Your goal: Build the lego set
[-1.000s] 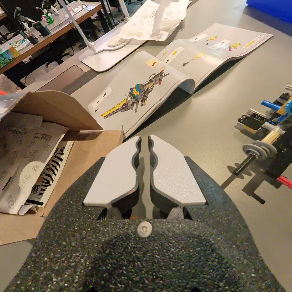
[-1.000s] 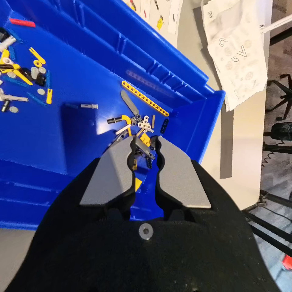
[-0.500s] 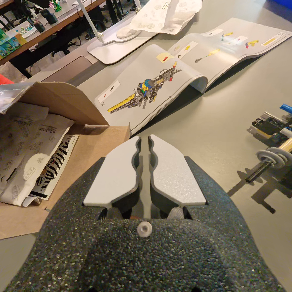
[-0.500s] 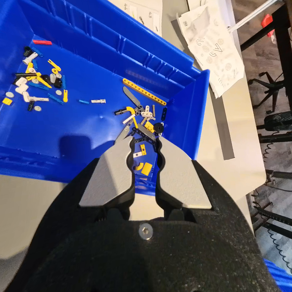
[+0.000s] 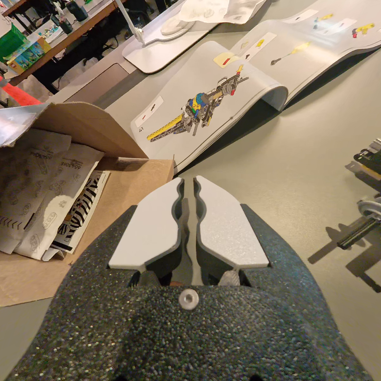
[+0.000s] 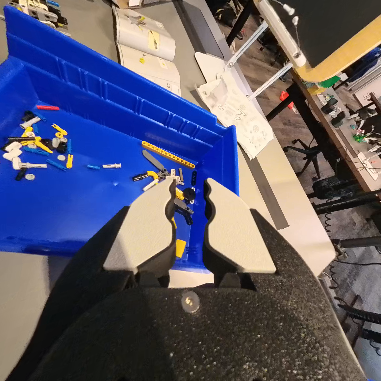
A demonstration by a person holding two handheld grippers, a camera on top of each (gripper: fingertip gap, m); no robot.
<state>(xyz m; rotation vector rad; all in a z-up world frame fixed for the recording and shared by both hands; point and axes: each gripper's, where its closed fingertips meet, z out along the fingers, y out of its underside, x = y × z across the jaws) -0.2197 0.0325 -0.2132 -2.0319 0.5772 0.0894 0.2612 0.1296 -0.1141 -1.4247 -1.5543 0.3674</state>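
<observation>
Our left gripper (image 5: pixel 188 180) hangs over the grey counter (image 5: pixel 268 185) with its jaws nearly together, only a thin slit between them, and nothing held. Just left of it sits an open cardboard box (image 5: pixel 127 185) with paper bags (image 5: pixel 37 185) and a striped sheet inside. Beyond the box the manual (image 5: pixel 206 99) lies open on the counter. At the right edge of the left wrist view we see part of the lego model (image 5: pixel 369 162), with a black axle (image 5: pixel 358 233) and a grey wheel, well apart from the gripper. Our right gripper (image 6: pixel 189 180) hovers above the near right corner of the blue bin (image 6: pixel 82 206), jaws apart and empty. Below it lies a cluster of loose pieces: a long yellow beam (image 6: pixel 168 154), a grey blade (image 6: pixel 153 159), a black disc (image 6: pixel 189 193) and small pins. A second cluster (image 6: pixel 37 146) lies at the bin's left side. A crumpled paper bag (image 6: pixel 243 117) rests on the counter just beyond the bin.
</observation>
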